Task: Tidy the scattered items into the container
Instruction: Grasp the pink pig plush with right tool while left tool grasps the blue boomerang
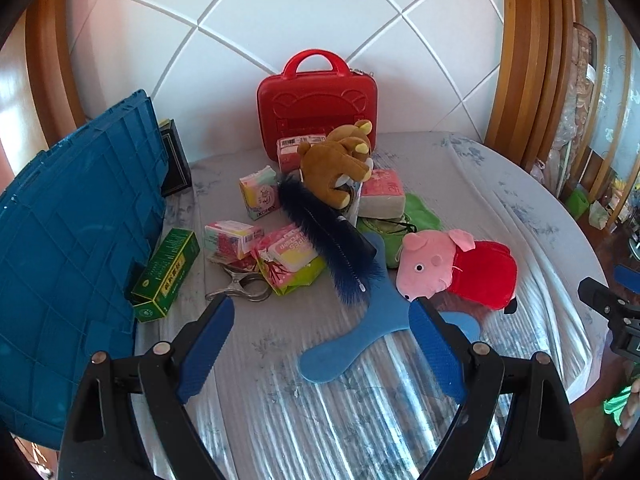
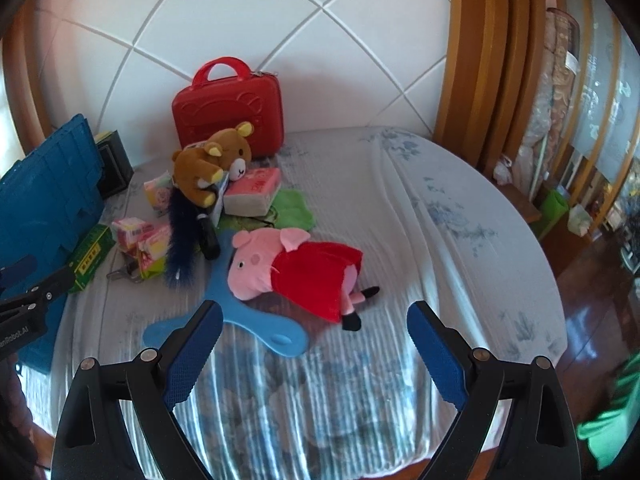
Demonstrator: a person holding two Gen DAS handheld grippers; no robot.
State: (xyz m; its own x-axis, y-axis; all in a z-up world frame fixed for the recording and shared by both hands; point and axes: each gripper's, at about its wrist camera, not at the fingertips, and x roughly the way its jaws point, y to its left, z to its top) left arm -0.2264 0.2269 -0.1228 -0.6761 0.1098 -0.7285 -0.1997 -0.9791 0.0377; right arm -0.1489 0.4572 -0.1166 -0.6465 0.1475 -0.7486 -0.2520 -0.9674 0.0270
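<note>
A heap of items lies on a bed: a pink pig plush in a red dress (image 1: 456,268) (image 2: 296,268), a brown bear plush (image 1: 340,164) (image 2: 212,160), a dark blue furry pouch (image 1: 328,244) (image 2: 182,236), a blue three-armed boomerang (image 1: 360,332) (image 2: 244,320), a green box (image 1: 166,276) (image 2: 90,258), several small packets (image 1: 260,192) and a metal clip (image 1: 240,288). A blue crate (image 1: 68,248) (image 2: 44,200) stands at the left. My left gripper (image 1: 322,316) is open above the bedsheet in front of the heap. My right gripper (image 2: 314,322) is open near the pig's feet.
A red hard case (image 1: 316,104) (image 2: 228,112) stands upright against the white padded headboard behind the heap. A black box (image 1: 176,160) sits beside the crate. Wooden bed posts rise at the right, with the bed's edge and wooden floor beyond.
</note>
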